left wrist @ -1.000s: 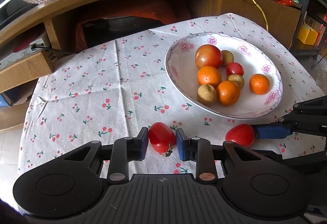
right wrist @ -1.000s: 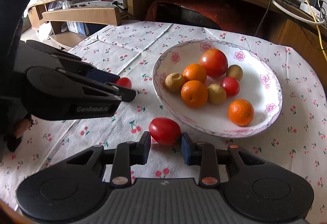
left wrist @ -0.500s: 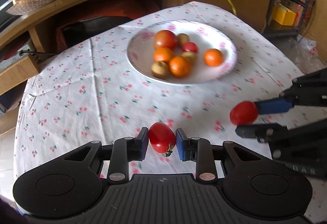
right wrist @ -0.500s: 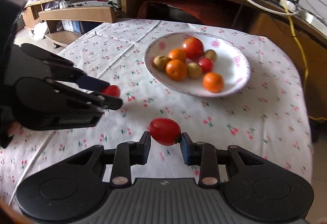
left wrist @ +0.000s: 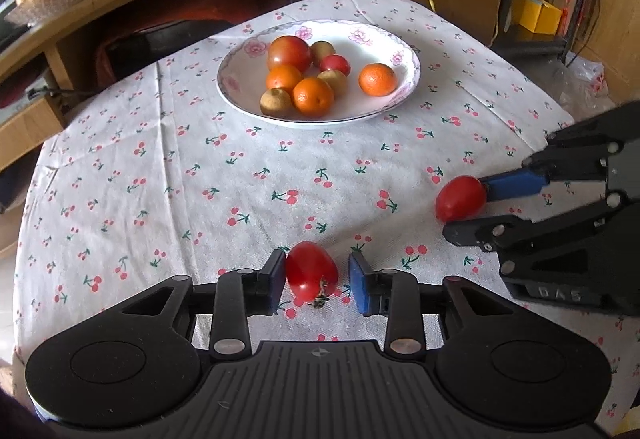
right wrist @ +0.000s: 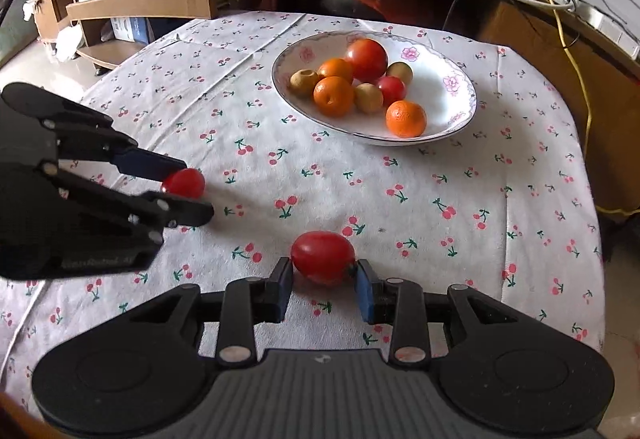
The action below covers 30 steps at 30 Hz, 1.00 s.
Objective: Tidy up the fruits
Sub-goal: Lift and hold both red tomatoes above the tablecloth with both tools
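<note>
1. The table (left wrist: pixel 160 167) is the largest thing; a white cloth with a cherry print covers it, and both grippers hang above its near part.
2. The plate (left wrist: pixel 240 95) is white with pink flowers on the rim. It stands on the far part of the cloth, well apart from both grippers.
3. Inside the plate lie a big red tomato (left wrist: pixel 289 53), three oranges (left wrist: pixel 313 97), three brownish round fruits and one small red tomato, most of them in one group, touching each other. One orange lies a little apart on the right.
4. The left gripper (left wrist: pixel 316 277) pinches a small red tomato (left wrist: pixel 311 271) between its two blue pads. The green stem end points down and toward the camera.
5. The right gripper (right wrist: pixel 323 279) pinches a second small red tomato (right wrist: pixel 322 257), which lies sideways between the pads. In the left wrist view the same gripper comes in from the right with its tomato at the fingertips.
6. Both held tomatoes are above the cloth, in front of the plate. I cannot tell if they touch the cloth.
</note>
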Motion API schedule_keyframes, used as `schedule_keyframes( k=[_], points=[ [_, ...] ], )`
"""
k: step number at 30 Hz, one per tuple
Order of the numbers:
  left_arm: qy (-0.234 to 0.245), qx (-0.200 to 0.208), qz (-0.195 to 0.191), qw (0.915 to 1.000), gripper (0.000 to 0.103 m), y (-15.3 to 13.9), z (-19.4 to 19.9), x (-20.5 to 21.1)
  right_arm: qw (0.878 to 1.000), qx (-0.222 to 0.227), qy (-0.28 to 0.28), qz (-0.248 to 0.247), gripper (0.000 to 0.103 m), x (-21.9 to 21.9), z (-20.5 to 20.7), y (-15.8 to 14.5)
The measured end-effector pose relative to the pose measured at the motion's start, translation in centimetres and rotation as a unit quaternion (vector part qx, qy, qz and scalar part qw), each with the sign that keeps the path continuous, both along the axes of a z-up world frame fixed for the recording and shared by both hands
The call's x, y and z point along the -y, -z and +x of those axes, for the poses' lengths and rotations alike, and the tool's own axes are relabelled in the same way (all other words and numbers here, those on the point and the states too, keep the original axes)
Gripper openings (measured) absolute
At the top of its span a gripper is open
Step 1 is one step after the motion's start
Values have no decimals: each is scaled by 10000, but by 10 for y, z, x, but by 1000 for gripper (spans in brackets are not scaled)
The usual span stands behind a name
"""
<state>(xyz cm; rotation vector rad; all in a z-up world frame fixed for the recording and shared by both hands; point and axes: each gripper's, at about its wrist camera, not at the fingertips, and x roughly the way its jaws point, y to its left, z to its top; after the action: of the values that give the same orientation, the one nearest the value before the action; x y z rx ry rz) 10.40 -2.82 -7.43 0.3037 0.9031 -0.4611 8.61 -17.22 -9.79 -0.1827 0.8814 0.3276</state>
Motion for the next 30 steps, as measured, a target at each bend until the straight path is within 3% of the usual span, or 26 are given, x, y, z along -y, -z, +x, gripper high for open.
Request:
schedule_keyframes(
  k=[7,16,24,30],
  points=[
    [55,-23,62,10000,59,4,0,1,9998,-87,-132,117,40,8,4,-1],
    [20,-56,65,10000,60,4,3,3,9996,-76,-224,130,43,8,11,-1],
    [44,-38,112,9999,55,3,3,4,9996,-88,-279,25,40,4,15,1],
    [-8,44,183,9998,39,1,3,3,9994,-78,-331,-114,35,-2,12,-1]
  ],
)
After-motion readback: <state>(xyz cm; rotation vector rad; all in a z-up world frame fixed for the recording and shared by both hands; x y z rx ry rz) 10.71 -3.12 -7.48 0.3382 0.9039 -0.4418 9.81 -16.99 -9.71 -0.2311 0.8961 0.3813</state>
